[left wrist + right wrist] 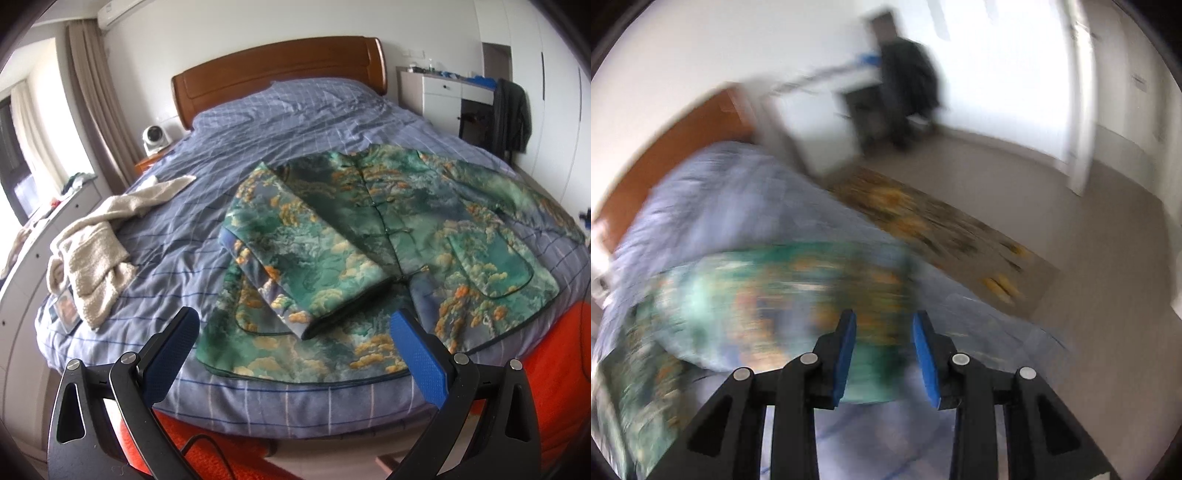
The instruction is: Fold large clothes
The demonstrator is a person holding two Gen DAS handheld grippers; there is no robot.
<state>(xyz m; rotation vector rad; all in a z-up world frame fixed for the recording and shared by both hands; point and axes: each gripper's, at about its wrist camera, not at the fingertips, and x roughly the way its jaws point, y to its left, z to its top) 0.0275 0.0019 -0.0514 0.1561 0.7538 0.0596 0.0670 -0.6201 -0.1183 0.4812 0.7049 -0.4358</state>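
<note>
A green patterned jacket [388, 236] with orange and blue print lies flat on the blue checked bed [295, 110]. Its left sleeve [295, 258] is folded across the front; the right sleeve [517, 199] is spread out. My left gripper [295, 332] is open and empty, hovering above the jacket's near hem. The right wrist view is blurred by motion. My right gripper [884, 328] is open and empty above the jacket [768, 295] near the bed's right side.
A cream knitted garment [96, 251] lies crumpled on the bed's left side. A wooden headboard [280, 70] is at the far end. A white desk [443, 92] with a dark coat on a chair [511, 114] stands at the right. A patterned rug [934, 225] lies on the floor.
</note>
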